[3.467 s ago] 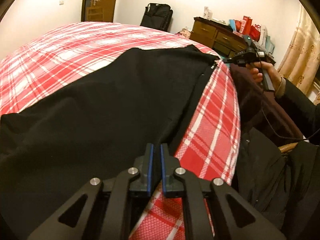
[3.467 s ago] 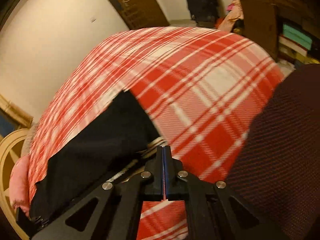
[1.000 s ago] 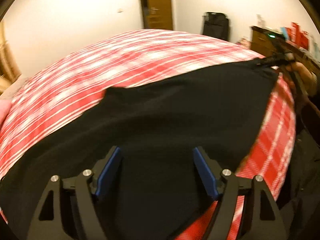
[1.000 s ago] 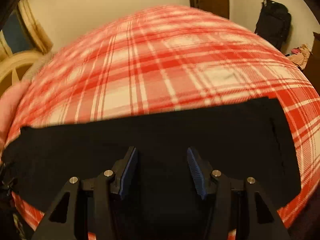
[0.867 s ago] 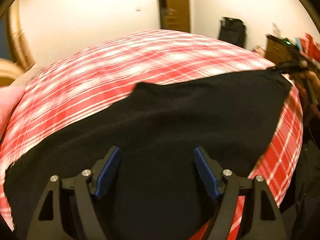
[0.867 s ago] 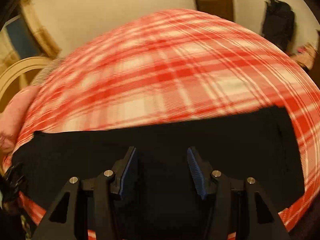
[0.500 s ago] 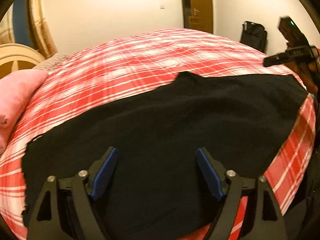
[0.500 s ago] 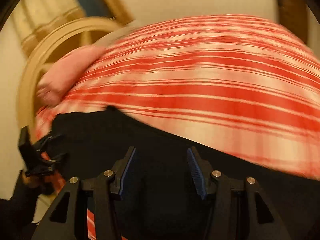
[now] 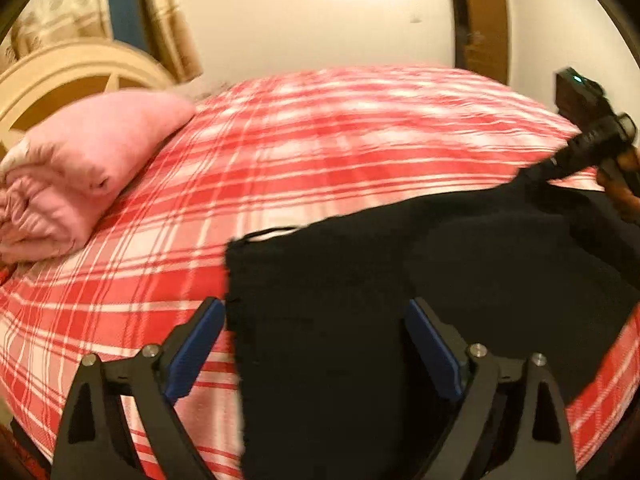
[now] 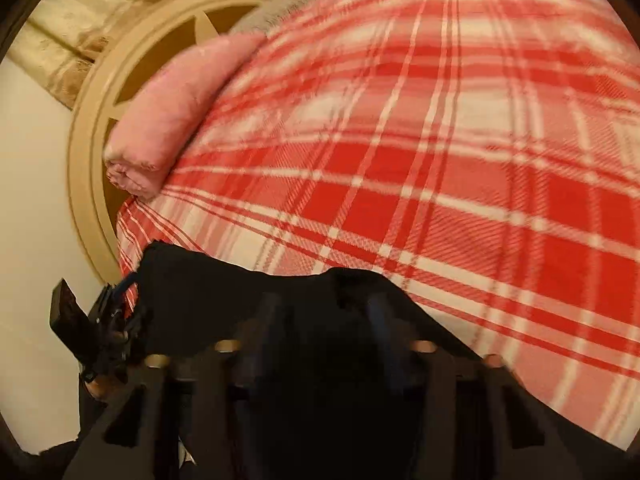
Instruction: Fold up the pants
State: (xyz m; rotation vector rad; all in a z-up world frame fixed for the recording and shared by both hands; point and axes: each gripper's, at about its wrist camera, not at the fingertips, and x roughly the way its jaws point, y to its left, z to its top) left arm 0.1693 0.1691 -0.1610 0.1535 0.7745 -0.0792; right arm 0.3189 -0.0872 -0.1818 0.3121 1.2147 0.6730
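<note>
Black pants [image 9: 400,288] lie flat across the near side of a bed with a red plaid cover [image 9: 320,152]. My left gripper [image 9: 314,344] is open just above the pants' left end, its blue pads [image 9: 196,344] standing wide on either side of the cloth edge. At the far right of the left wrist view, a hand holds my right gripper [image 9: 560,164] at the pants' far edge. The right wrist view is blurred: my right gripper [image 10: 324,320] hovers open over the pants [image 10: 224,304], and the left gripper [image 10: 100,320] shows by the cloth's left corner.
A folded pink pillow [image 9: 80,172] rests at the head of the bed, against a cream round headboard [image 10: 92,152]. A wooden door [image 9: 484,20] stands in the far wall. The plaid cover stretches bare beyond the pants.
Both views have swung left toward the headboard. My left gripper now sits over the pants' left end instead of their middle. Both grippers remain open.
</note>
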